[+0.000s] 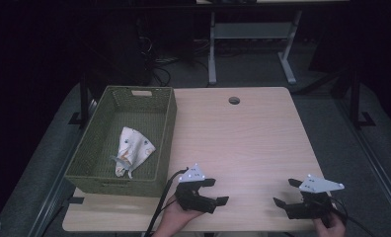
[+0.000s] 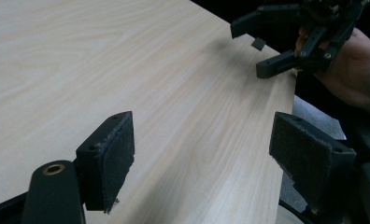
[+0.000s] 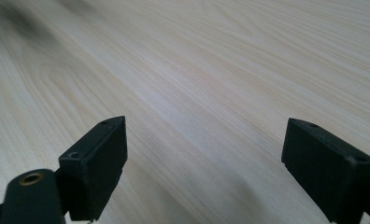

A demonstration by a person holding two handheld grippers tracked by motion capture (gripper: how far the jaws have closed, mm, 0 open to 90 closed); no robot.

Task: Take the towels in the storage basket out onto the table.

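Dark room and cable clutter lie beyond a pale wooden worktop (image 1: 243,138) in the high view. Both tools rest near its front edge: the left hand-held gripper (image 1: 218,191) and the right hand-held gripper (image 1: 285,192), each with jaws spread wide and empty. Well forward and to the left of the left one stands a green woven basket (image 1: 166,128), and inside it lies a crumpled white printed cloth (image 1: 133,148).

From the left gripper view, its padded jaws gape over bare wood, the right hand-held gripper (image 2: 262,49) beyond them, also open.

From the right gripper view, jaws stand wide apart over bare wood.

That cloth looks light, soft and limp; pinching a raised fold near its top would likely lift it cleanly.
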